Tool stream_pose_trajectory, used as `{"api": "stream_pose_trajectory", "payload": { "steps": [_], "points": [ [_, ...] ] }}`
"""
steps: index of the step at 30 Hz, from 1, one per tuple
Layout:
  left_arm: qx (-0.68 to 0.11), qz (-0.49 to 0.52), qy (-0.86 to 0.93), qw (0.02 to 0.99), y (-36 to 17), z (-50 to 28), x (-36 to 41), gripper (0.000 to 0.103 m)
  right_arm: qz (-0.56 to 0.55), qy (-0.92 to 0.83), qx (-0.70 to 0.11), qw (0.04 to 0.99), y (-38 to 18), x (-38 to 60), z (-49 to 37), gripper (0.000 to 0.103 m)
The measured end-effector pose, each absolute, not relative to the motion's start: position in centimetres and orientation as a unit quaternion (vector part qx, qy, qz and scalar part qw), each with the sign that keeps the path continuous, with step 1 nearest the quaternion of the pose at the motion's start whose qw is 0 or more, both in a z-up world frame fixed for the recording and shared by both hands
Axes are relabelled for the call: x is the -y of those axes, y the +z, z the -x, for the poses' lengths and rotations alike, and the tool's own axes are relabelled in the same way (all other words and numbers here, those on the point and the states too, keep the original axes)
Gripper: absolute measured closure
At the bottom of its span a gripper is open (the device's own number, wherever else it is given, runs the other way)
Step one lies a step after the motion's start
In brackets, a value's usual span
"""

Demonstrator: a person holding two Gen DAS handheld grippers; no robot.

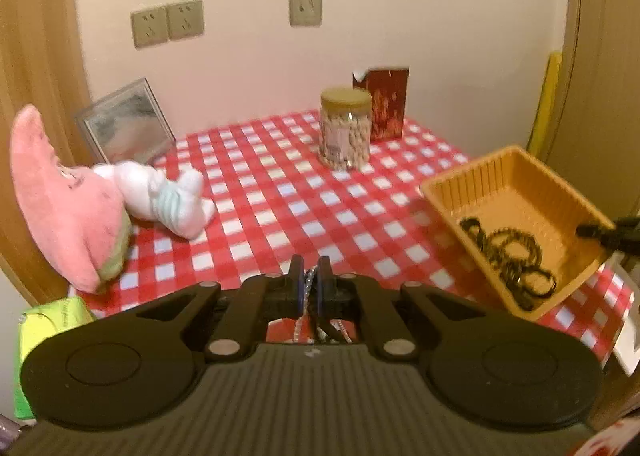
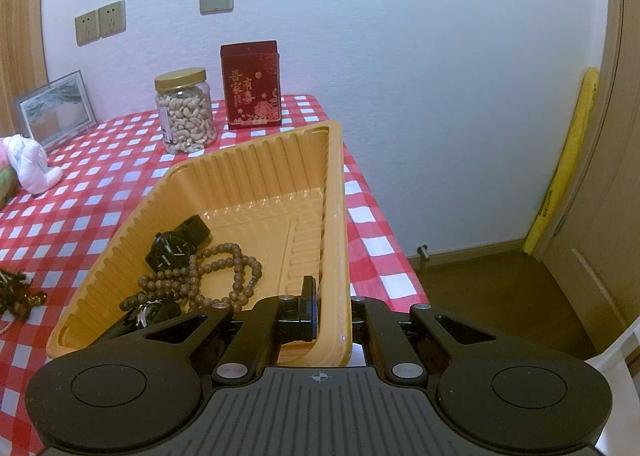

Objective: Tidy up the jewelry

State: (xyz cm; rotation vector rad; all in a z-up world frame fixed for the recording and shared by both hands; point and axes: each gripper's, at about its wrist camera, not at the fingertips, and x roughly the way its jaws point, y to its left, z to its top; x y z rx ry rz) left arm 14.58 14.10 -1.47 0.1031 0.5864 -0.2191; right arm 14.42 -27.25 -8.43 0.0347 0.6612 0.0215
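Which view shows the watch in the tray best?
The right wrist view: the black watch lies close and sharp in the orange tray, dial up, beside the brown beads. The left wrist view shows only a dark blurred tangle in the tray; the watch can't be picked out.

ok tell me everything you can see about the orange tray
The orange tray is a shallow rectangular tub of thin, glossy plastic with ribbed walls and a flat rolled rim. It is tilted, lifted off the red checked tablecloth, with the right claw shut on its near-right wall, one finger inside and one outside. Inside lie a black wristwatch, a string of brown wooden beads and another dark piece partly hidden near the front.
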Motion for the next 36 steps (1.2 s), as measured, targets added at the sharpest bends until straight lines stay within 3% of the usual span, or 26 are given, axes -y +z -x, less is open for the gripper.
{"api": "stream_pose_trajectory", "payload": {
  "steps": [12, 18, 24, 27, 28, 36],
  "points": [
    [-0.238, -0.005, -0.063, 0.969, 4.3, -11.6, -17.3, 0.098, -0.017, 0.013, -0.324, 0.946, -8.5, 27.2, -14.4, 0.099],
    [-0.241, -0.002, -0.036, 0.97, 4.6, -11.1, -18.3, 0.098, -0.017, 0.014, -0.324, 0.946, -8.5, 27.2, -14.4, 0.099],
    [-0.324, 0.029, 0.014, 0.946, 0.4, -11.6, -20.0, 0.097, -0.017, 0.014, -0.324, 0.946, -8.5, 27.2, -14.4, 0.099],
    [-0.373, 0.05, 0.023, 0.926, -2.5, -11.8, -20.7, 0.088, -0.017, 0.014, -0.324, 0.946, -8.4, 27.1, -14.4, 0.099],
    [-0.382, 0.051, 0.021, 0.922, -3.1, -11.9, -20.6, 0.082, -0.017, 0.014, -0.324, 0.946, -8.4, 27.1, -14.4, 0.099],
    [-0.41, -0.015, -0.086, 0.908, -8.0, -13.6, -14.1, 0.079, -0.016, 0.014, -0.325, 0.946, -8.4, 26.8, -14.3, 0.099]
  ]
}}
